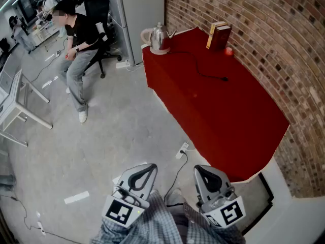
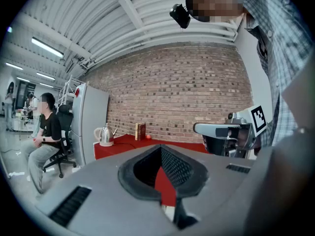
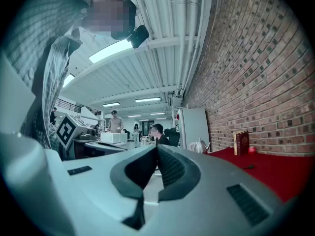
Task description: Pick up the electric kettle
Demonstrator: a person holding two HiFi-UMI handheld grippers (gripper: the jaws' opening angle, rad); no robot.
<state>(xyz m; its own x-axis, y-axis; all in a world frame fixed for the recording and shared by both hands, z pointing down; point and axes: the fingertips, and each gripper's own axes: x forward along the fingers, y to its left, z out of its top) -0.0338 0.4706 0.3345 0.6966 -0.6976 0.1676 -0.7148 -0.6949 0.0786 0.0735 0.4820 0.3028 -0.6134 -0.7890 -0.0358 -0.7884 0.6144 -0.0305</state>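
Observation:
A shiny steel electric kettle [image 1: 159,37] with a white handle stands on its base at the far left corner of the red-covered table [image 1: 238,121]. The left gripper view shows the kettle [image 2: 105,134] small and far off, and so does the right gripper view, where the kettle [image 3: 199,145] stands beside the fridge. My left gripper [image 1: 148,169] and right gripper [image 1: 202,171] are held close to my body at the bottom of the head view, far from the kettle. Both are shut with nothing between the jaws.
A black cord [image 1: 203,70] runs across the tablecloth. Books [image 1: 218,35] and a small red object [image 1: 229,51] stand against the brick wall [image 1: 264,39]. A seated person [image 1: 78,50] occupies an office chair to the left. A grey fridge [image 1: 137,14] stands behind the kettle. A power strip [image 1: 183,150] lies on the floor.

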